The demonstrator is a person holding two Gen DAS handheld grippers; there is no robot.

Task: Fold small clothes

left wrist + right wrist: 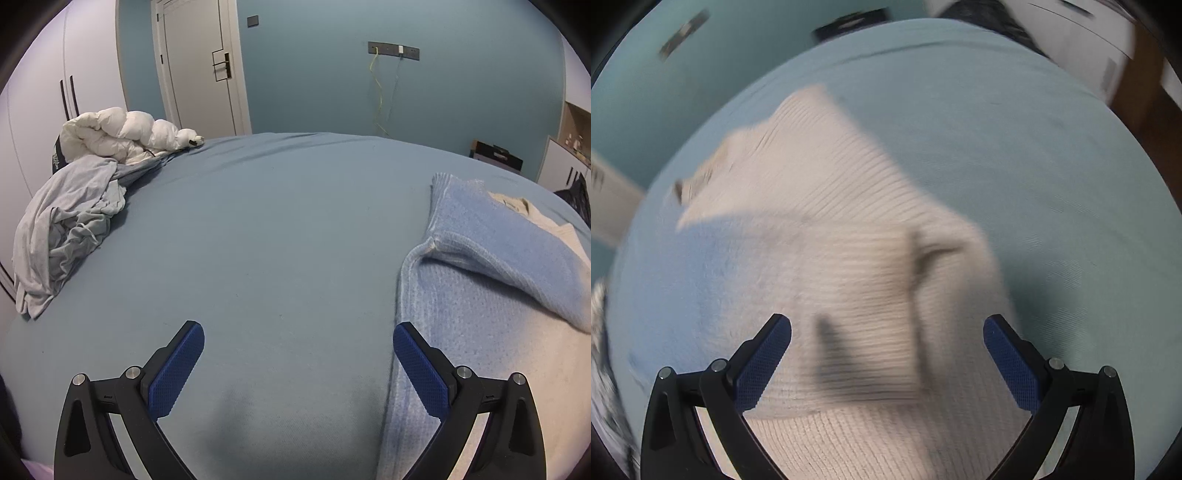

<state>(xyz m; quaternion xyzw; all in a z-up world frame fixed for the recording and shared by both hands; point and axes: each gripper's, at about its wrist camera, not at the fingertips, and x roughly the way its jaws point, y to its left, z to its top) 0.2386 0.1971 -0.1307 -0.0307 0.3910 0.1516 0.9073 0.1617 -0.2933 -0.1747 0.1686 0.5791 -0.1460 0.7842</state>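
A small knitted sweater, light blue fading to cream, lies on the blue bedsheet at the right of the left wrist view, one blue sleeve folded across it. My left gripper hovers open over bare sheet just left of the sweater's edge, its right pad above the hem. In the blurred right wrist view the cream ribbed part of the sweater fills the middle, with the blue part to the left. My right gripper points steeply down over the cream knit, jaws wide open, nothing pinched.
A crumpled grey garment and a white puffy jacket lie at the bed's far left corner. Beyond the bed are a blue wall, a white door, a wardrobe and a dark box on the floor.
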